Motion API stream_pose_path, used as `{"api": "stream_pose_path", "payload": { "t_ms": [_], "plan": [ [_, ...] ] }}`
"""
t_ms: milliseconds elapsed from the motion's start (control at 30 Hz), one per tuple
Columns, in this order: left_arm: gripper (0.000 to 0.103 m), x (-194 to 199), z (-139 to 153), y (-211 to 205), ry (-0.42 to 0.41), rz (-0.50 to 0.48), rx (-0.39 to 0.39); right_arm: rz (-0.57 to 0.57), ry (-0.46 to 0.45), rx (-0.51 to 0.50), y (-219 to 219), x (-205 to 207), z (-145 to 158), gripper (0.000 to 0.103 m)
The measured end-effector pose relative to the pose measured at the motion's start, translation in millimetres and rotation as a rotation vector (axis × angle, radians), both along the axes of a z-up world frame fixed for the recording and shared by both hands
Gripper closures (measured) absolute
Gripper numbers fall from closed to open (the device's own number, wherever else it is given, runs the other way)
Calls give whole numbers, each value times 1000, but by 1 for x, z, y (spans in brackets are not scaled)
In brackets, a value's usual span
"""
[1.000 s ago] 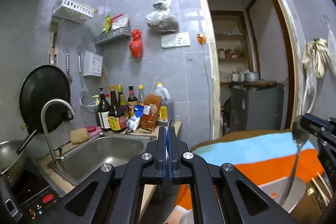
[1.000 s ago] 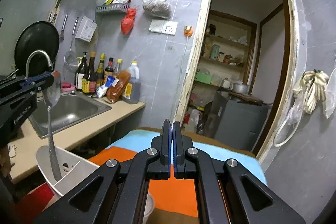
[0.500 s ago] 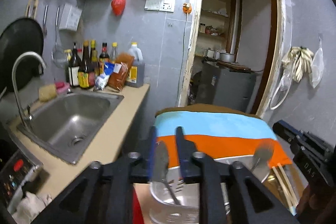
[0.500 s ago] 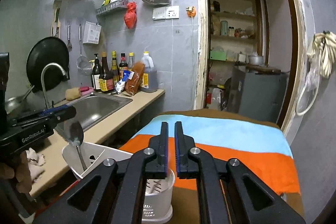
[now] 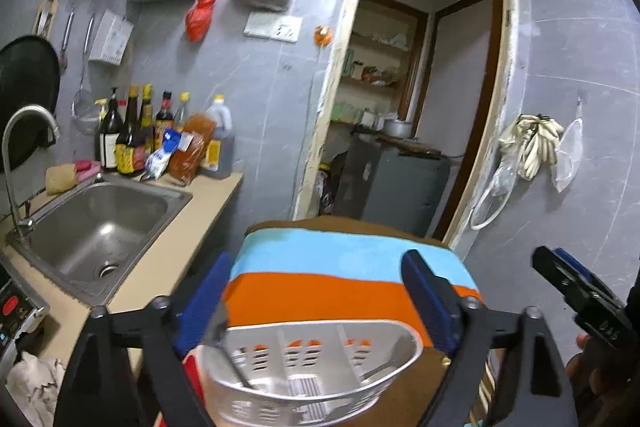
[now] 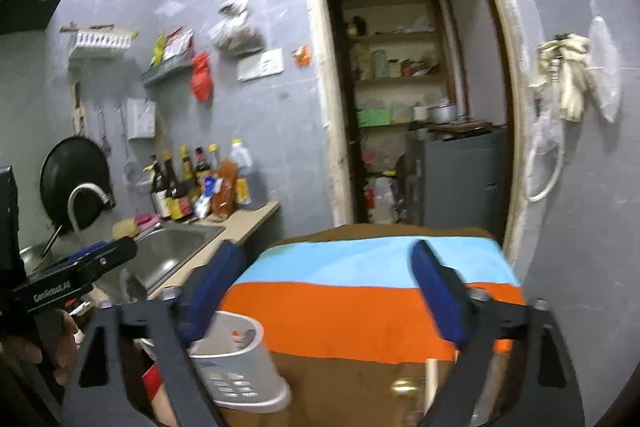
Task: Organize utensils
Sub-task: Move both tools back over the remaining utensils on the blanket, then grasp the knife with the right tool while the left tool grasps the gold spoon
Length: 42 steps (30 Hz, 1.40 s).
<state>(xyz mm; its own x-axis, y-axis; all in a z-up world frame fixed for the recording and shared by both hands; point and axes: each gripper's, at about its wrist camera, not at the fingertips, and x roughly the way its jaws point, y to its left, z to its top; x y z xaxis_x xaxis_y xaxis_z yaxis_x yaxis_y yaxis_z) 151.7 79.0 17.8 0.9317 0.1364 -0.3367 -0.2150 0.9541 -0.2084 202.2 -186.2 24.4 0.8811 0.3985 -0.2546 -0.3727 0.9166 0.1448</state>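
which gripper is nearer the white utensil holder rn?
Left. The left gripper hangs right over the white utensil holder, jaws open. The right gripper sits off to its right, also open.

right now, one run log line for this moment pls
left gripper: jaws just opened, empty | right gripper: jaws just opened, empty | spoons: in white utensil holder | holder on striped cloth

right tongs just spread wide with nothing between them, white utensil holder low left on the striped cloth, left tongs poking in from the left, sink and sauce bottles behind
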Motion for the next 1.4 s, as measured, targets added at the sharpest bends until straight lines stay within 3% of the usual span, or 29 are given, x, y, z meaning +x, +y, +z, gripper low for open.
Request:
{"api": "stream_pose_path", "payload": {
  "t_ms": [133,367,667,1100,1233,1300,1400],
  "plan": [
    [1,0,6,-29,-45,2,33,-80,-6,-23,-34,-5,7,2],
    [1,6,6,-84,-70,-32,109,-161,-18,-59,-86,-10,15,2],
    [1,18,-8,-144,-47,-86,115,-194,11,-73,-140,0,2,2],
    [1,55,-63,-202,143,-199,130,-85,240,-11,-189,59,-84,2],
    [1,72,-88,-202,225,-205,85,-29,317,-1,-189,76,-120,3],
    [3,81,-102,-198,265,-207,43,15,370,12,-186,88,-140,11],
    [16,94,-121,-194,331,-219,-7,59,441,13,-179,104,-166,30]
  ]
}}
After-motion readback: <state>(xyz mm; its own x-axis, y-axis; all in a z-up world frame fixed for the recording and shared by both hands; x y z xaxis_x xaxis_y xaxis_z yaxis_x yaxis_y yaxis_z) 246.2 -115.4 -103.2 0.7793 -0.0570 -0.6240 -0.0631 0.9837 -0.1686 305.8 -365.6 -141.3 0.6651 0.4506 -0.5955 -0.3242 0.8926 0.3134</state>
